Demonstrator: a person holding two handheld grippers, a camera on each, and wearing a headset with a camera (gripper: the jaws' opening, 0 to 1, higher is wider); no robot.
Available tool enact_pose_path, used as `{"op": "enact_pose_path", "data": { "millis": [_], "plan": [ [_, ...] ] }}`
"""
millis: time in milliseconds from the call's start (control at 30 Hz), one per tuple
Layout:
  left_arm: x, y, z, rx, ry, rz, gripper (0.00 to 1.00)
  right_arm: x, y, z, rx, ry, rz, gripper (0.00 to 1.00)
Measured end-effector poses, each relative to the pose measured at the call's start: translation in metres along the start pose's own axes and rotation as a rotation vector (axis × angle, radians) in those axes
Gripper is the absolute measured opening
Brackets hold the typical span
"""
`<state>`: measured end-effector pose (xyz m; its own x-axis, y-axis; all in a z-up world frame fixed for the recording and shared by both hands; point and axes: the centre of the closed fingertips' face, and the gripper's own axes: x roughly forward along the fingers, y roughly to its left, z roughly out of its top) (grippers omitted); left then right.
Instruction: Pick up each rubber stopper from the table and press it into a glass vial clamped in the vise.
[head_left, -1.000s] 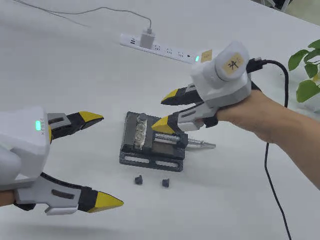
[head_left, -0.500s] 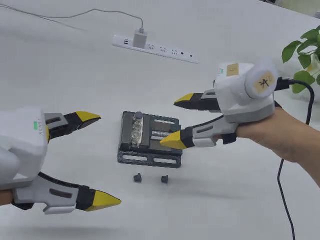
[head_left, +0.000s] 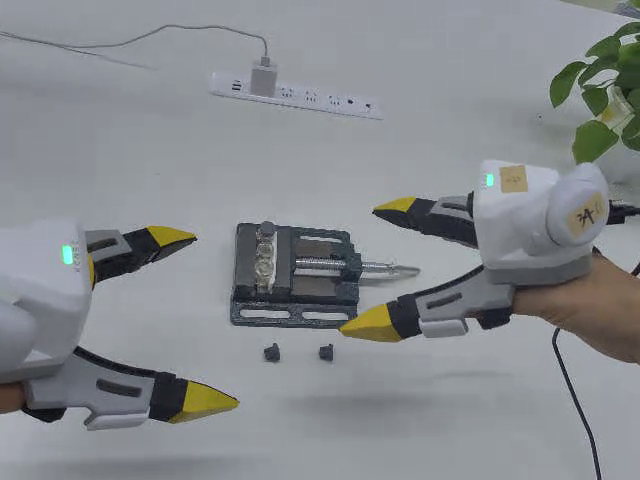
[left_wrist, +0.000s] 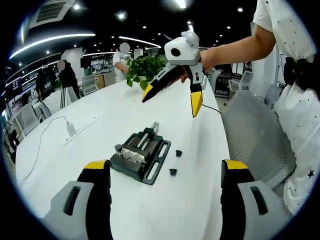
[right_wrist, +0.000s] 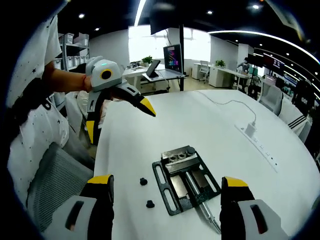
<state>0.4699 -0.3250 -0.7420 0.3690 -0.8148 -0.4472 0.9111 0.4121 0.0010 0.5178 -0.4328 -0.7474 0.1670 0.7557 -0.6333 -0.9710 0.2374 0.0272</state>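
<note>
Left gripper (head_left: 211, 320) and right gripper (head_left: 362, 268): my jaws wide, empty. Stoppers (head_left: 271, 352) on tabletop (head_left: 450, 100), near vise (head_left: 295, 275). Probably light, soft, grippy rubber; I'd pinch across the sides. Glass vials (head_left: 266, 262) fragile.

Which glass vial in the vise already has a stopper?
The vial at the row's end nearest the power strip: a dark stopper caps it, while the others show open clear mouths.

An open-plan office: rows of desks (right_wrist: 227, 75), a monitor (right_wrist: 173, 56), a mesh chair (right_wrist: 52, 185), ceiling strip lights (left_wrist: 50, 40).
</note>
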Motion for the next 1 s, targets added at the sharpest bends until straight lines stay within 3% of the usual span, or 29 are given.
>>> {"op": "enact_pose_path", "data": {
  "millis": [200, 533, 767, 1000],
  "plan": [
    [0.002, -0.001, -0.005, 0.013, 0.031, -0.006, 0.89, -0.007, 0.007, -0.019, -0.011, -0.006, -0.001, 0.92],
    [0.012, -0.001, -0.010, 0.031, 0.078, -0.020, 0.86, -0.013, 0.011, -0.033, -0.016, -0.016, -0.008, 0.95],
    [0.022, 0.000, -0.020, 0.042, 0.124, -0.033, 0.80, -0.020, 0.011, -0.041, 0.003, -0.028, -0.015, 0.93],
    [0.035, -0.005, -0.037, 0.052, 0.197, -0.069, 0.68, -0.024, 0.011, -0.049, 0.032, -0.045, -0.031, 0.93]
  ]
}}
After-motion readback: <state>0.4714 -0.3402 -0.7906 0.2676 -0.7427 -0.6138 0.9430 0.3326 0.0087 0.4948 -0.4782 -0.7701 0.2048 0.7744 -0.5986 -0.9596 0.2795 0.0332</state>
